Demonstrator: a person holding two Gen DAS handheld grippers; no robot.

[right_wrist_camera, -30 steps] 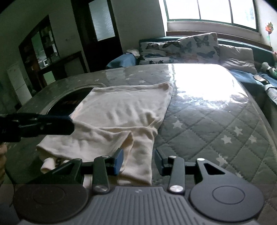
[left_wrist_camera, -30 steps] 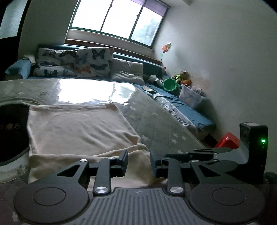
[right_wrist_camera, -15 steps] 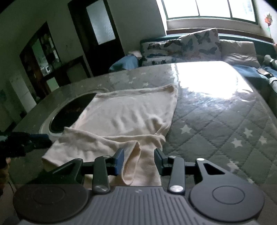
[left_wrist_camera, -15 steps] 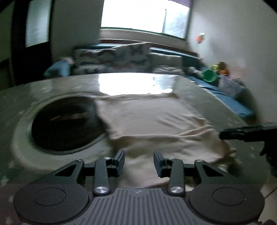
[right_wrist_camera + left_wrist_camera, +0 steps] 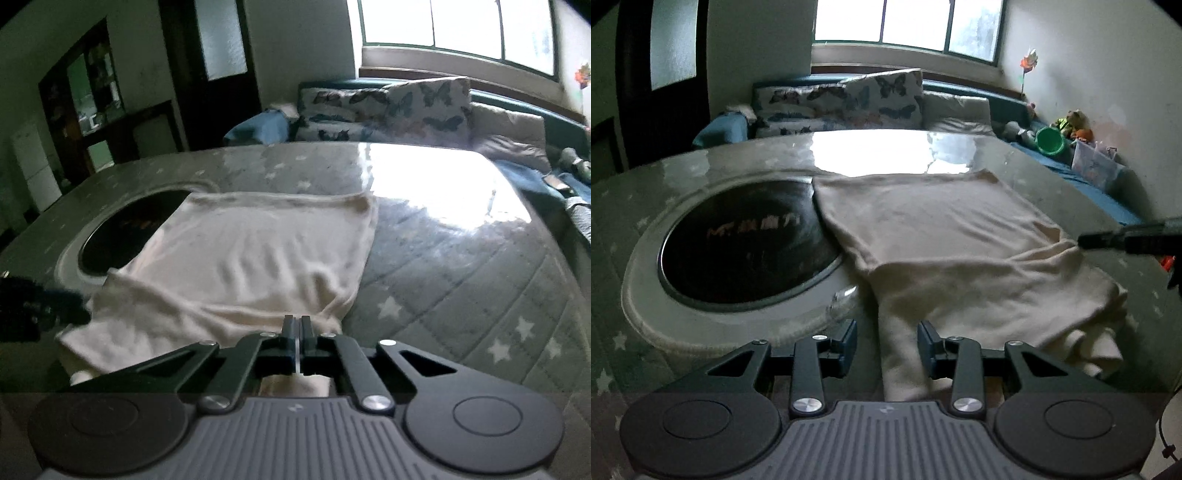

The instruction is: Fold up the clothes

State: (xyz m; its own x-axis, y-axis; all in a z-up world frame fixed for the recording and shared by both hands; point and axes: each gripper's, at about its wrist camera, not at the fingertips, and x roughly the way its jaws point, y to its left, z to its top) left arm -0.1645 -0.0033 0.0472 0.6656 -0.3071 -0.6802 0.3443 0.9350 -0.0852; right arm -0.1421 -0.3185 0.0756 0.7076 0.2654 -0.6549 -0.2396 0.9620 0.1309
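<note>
One cream garment (image 5: 945, 243) lies on the tabletop (image 5: 461, 266); right tool (image 5: 296, 325) clenched on its near edge, left tool (image 5: 886, 341) released.

Quilted star-patterned cover (image 5: 461, 295) bore a round dark opening (image 5: 738, 240). Behind lay butterfly-print cushions (image 5: 849, 99), a green bucket (image 5: 1050, 141) and a window (image 5: 458, 29).

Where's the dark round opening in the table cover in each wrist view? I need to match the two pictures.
Left wrist: dark round opening sits left of centre, its right edge under the cream garment.
Right wrist: it sits at mid-left, partly covered by the garment's far-left corner.
Shared landmark: butterfly-print cushions under the window.
</note>
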